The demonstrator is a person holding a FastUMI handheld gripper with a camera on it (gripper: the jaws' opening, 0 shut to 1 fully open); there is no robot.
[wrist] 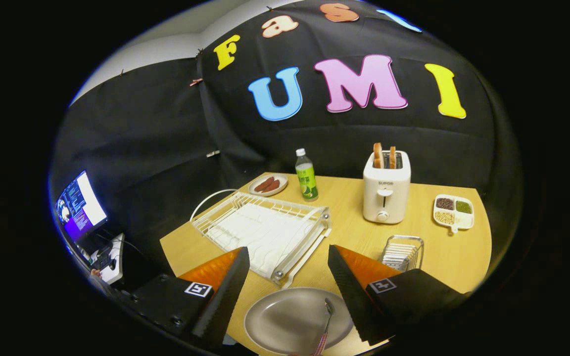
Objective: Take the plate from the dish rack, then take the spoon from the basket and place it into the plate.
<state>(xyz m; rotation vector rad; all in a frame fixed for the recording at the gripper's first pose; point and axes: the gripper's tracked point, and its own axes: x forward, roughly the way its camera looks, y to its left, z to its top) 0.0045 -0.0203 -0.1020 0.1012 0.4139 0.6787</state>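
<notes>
The tongs (289, 257) hang above the near edge of the desk (443, 257) with their two fingers spread wide and nothing between them. Just below the gap sits the plate (290, 316), round and flat on the wood. The spoon (325, 321) lies in it on the right side, bowl pointing away toward the rack, its checked handle running out over the near rim close to the right finger (352, 291). Neither finger touches plate or spoon.

Just beyond the fingertips, the white wire dish rack (260, 232) rests at an angle on the desk, its slots bare. To the right of it, partly behind the right finger, stands the small wire basket (403, 249).

Farther back, a white toaster (386, 190) holds two slices of bread upright in its slots. Left of it is a green-labelled bottle (306, 175), and beside that a small dish (268, 184) with brownish pieces on it. Near the right edge lies a white divided tray (454, 211) with dark, green and pale grains in separate sections. Off the desk to the left, a lit monitor (79, 205) glows.
</notes>
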